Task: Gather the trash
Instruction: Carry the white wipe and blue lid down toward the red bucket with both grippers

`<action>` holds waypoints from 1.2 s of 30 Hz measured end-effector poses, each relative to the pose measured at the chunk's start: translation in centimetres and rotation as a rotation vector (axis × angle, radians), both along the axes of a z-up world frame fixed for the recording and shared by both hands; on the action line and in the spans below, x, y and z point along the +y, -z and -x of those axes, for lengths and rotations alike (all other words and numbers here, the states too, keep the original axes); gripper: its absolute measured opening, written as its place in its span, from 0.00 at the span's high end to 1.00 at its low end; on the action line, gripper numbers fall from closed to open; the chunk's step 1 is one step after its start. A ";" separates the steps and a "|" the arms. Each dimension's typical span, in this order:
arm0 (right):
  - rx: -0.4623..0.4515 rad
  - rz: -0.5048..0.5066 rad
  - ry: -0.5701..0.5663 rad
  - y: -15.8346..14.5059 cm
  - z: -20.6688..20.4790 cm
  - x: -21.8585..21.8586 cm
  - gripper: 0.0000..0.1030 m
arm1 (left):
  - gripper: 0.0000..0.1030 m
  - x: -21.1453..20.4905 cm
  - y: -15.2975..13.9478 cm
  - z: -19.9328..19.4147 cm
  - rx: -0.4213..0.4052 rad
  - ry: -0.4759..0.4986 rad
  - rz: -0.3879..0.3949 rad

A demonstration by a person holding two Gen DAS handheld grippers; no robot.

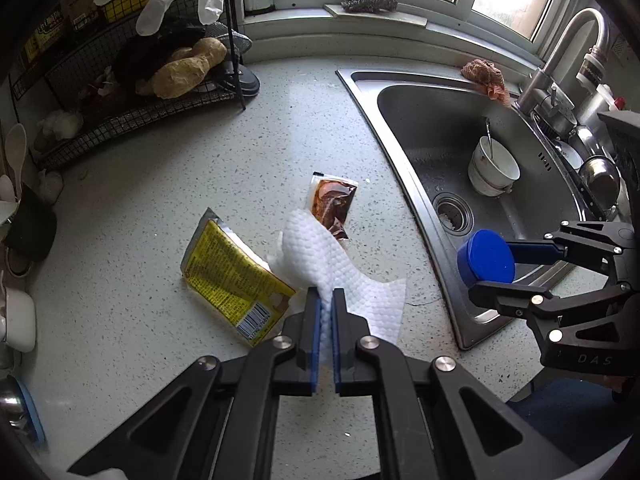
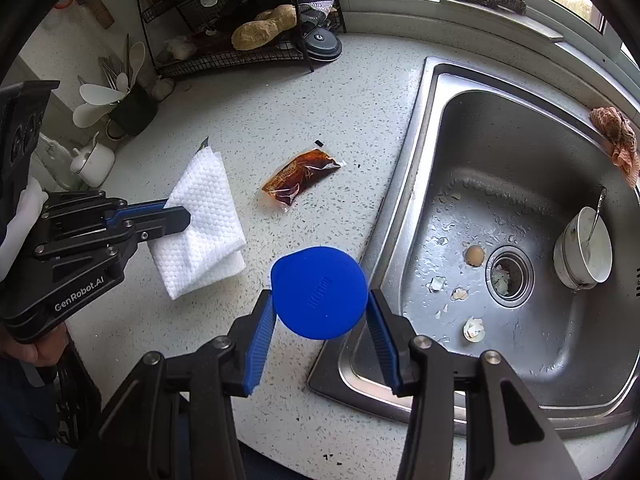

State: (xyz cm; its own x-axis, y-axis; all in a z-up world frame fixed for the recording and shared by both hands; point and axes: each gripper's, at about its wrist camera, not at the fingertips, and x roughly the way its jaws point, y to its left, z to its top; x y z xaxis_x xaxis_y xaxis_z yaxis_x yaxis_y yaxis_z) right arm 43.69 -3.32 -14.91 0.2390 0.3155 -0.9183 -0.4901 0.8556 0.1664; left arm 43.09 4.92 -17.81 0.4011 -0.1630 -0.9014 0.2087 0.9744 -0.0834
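Left gripper [image 1: 326, 300]: fingers clenched on a white paper towel [image 1: 320, 256], which is lifted at the pinch point and drapes to the countertop [image 1: 160, 184]. In the right wrist view the same towel [image 2: 200, 224] hangs folded from that gripper [image 2: 188, 216].

Right gripper [image 2: 320, 320]: grasping a blue round lid [image 2: 320, 292] edge to edge between its blue pads. The lid is held in the air over the near edge of the counter, just left of the sink [image 2: 424, 92].

Outstanding on the counter: a yellow foil packet [image 1: 232, 276], lying flat and partly under the towel on its right side; a clear sauce sachet [image 2: 300, 176] with brown residue, lying beyond the towel, toward the sink. Neither is touched by a gripper.

Outstanding in the sink basin: eggshell fragments [image 2: 474, 330] scattered near the drain [image 2: 510, 274], plus debris inside the strainer. A white bowl [image 2: 586, 252] with a spoon stands at the right of the basin; judged to be dishware, not trash.

No bin or bag is visible in either view, so the destination cannot be confirmed.

Assessment: the task is at an early-to-middle stage. Two items are in hand but not deposited; the packet, the sachet and the shells remain to be collected.
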 end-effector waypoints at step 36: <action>-0.033 -0.023 0.180 -0.6 21.0 -22.4 0.57 | 0.96 -22.8 0.3 20.5 0.002 0.169 -0.003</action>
State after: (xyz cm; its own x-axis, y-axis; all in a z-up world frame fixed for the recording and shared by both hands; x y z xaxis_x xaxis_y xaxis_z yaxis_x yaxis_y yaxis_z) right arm 22.68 -25.68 -14.32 0.3236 0.2854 -0.9021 -0.3347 0.9263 0.1730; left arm 22.54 -17.83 -18.09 0.3659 -0.2258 -0.9028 0.3698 0.9255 -0.0816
